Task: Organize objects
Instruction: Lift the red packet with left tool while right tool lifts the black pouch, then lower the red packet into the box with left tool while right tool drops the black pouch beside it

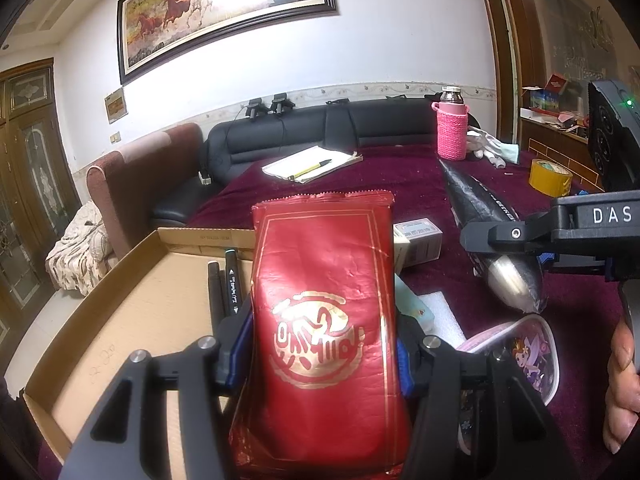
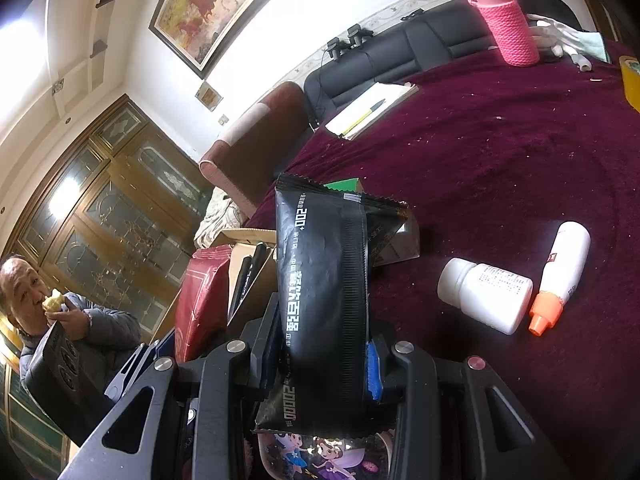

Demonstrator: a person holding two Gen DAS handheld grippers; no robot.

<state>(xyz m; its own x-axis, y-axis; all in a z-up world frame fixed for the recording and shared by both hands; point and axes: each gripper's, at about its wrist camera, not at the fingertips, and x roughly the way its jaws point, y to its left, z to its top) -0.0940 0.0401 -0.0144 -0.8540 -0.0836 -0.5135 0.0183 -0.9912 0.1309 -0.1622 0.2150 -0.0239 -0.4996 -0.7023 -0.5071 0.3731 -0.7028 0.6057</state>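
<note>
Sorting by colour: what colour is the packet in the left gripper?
Red packet with gold print, clearest in left wrist view.

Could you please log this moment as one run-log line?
left gripper: shut on red packet | right gripper: shut on black packet | cardboard box: holds markers

Left tool (image 1: pixel 324 354) gripping red foil packet (image 1: pixel 324 320), centre frame, packet standing upright. Cardboard box (image 1: pixel 132 320) lying lower left, markers (image 1: pixel 226 284) resting inside. Right tool (image 1: pixel 480 236) holding black packet (image 1: pixel 496 248) at right over maroon tabletop (image 1: pixel 400 184).
</note>
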